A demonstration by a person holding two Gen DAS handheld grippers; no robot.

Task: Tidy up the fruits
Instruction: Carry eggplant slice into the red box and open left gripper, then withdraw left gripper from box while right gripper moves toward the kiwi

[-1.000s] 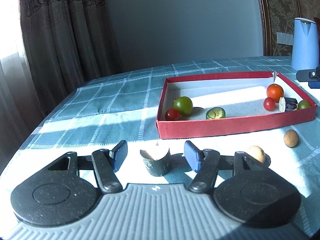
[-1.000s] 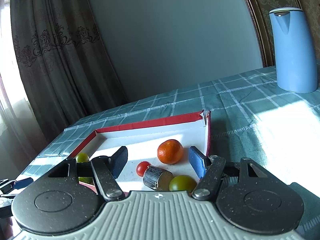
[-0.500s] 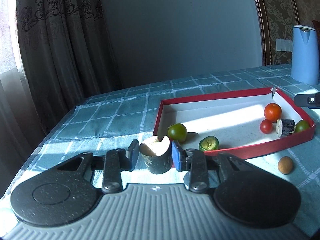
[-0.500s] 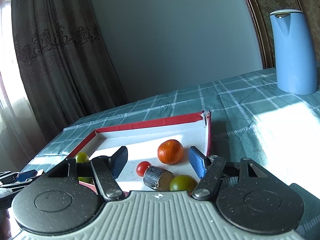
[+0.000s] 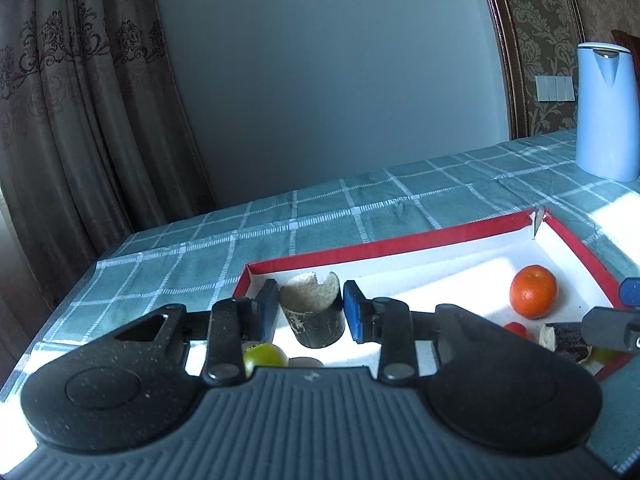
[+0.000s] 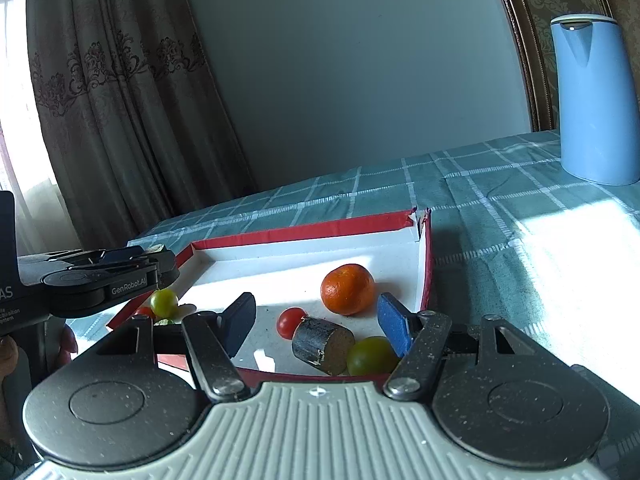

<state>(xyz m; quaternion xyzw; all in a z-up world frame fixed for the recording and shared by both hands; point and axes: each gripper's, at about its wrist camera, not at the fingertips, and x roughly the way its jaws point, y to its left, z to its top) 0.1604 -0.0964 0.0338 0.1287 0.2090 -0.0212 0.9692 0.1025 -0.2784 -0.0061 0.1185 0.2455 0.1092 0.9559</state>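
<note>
Now the left tongs [image 5: 310, 312] are clamping a cut cane stub [image 5: 312, 312] at the frame's centre, hanging over the red tray [image 5: 380, 245]. Lower right, the right tongs [image 6: 316, 320] are waiting wide and empty. Released crooked, the stub is likely rolling into the orange [image 5: 533, 291].

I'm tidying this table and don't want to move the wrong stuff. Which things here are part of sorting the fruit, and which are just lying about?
Part of the job:
cane piece held in the left tongs
red tray
orange
green tomato
cherry tomato

Lying about:
blue kettle
curtain
</note>
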